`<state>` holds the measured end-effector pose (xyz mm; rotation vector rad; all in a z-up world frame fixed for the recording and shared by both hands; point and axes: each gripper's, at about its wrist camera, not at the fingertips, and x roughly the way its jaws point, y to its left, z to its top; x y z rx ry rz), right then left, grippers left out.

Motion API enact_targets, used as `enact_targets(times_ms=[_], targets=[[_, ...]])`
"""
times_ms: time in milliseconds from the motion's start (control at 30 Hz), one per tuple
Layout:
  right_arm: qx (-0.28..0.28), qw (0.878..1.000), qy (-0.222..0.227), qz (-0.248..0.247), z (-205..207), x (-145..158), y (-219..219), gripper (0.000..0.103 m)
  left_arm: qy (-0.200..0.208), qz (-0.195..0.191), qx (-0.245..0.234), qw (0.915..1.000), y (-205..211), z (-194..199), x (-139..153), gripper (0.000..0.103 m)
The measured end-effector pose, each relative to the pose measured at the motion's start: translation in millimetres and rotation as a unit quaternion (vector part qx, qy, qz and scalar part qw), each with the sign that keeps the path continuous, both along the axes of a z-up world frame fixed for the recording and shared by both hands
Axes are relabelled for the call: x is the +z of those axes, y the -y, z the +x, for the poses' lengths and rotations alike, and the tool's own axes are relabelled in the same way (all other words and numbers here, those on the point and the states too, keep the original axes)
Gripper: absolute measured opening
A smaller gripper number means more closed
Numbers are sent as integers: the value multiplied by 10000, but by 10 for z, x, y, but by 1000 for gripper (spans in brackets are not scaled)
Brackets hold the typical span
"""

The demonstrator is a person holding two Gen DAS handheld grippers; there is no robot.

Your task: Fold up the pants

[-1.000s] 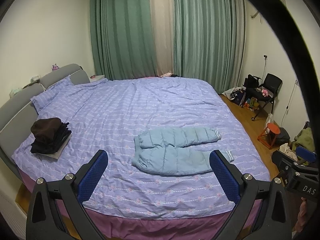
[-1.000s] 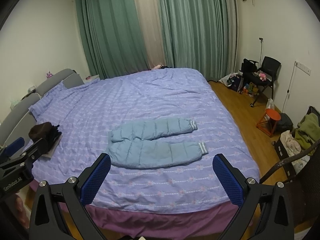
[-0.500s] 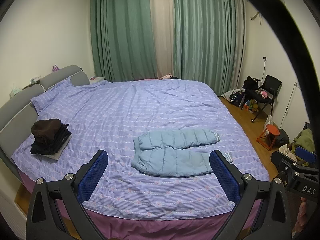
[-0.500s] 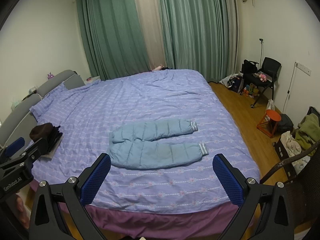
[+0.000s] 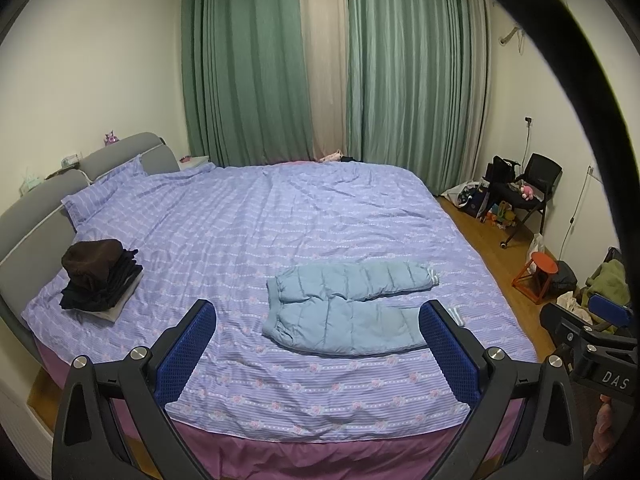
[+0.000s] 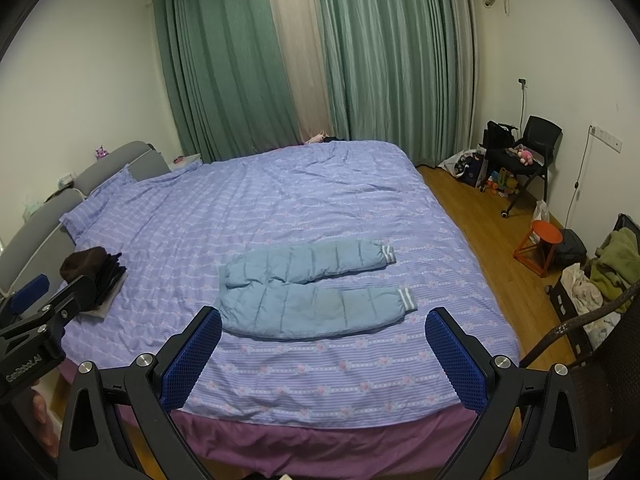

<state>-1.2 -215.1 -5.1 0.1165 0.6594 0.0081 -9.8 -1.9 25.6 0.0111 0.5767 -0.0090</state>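
Far to the left of the left claw (image 5: 318,346), near the grey padded headboard (image 5: 36,216), a stack of folded dark clothes topped by a brown piece (image 5: 100,274) sits on the bed with the lilac striped cover (image 5: 280,220). The left claw hangs off the near edge of the bed, its two blue mesh-padded fingers (image 5: 186,350) spread wide with nothing between them. Ahead of it, and somewhat to its right side, the light blue quilted pants (image 5: 348,304) lie flat on the cover, waist toward the left, both legs stretched out to the right, the far leg angled slightly away from the near one. The right pad of the left claw overlaps the near leg's cuff in that view, though the claw is apart from the fabric.

The right claw (image 6: 324,354) is likewise wide and empty, short of the bed edge. The pants lie straight ahead of it, between its pads in the view, with striped white cuffs at the right ends of the legs. Beyond its right finger, on the wooden floor, stand an orange round stool (image 6: 540,242) and a black chair loaded with toys (image 6: 528,152). Teal curtains (image 6: 380,56) hang behind the bed
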Motion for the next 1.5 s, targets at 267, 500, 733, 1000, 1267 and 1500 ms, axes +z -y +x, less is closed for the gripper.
enact_targets(times_ms=[267, 500, 733, 1000, 1267, 1500], targets=[[-2, 10000, 6, -8, -5, 12, 1, 103, 12, -46, -15, 10000, -53, -25, -11, 103], [-1, 10000, -25, -31, 0, 17, -33, 103, -13, -69, -9, 10000, -95, -9, -47, 103], [37, 9999, -149, -38, 157, -60, -232, 103, -2, 2, 24, 10000, -248, 73, -100, 103], [-136, 9992, -360, -43, 519, -286, -557, 103, -113, -51, -84, 9999, -546, 484, -335, 103], [-383, 9967, -716, 39, 1044, -709, -754, 103, -459, -13, -192, 9988, -789, 1136, -860, 103], [-404, 9936, -1050, 51, 1557, -1320, -745, 103, -875, 5, -127, 9961, -782, 1625, -1502, 103]])
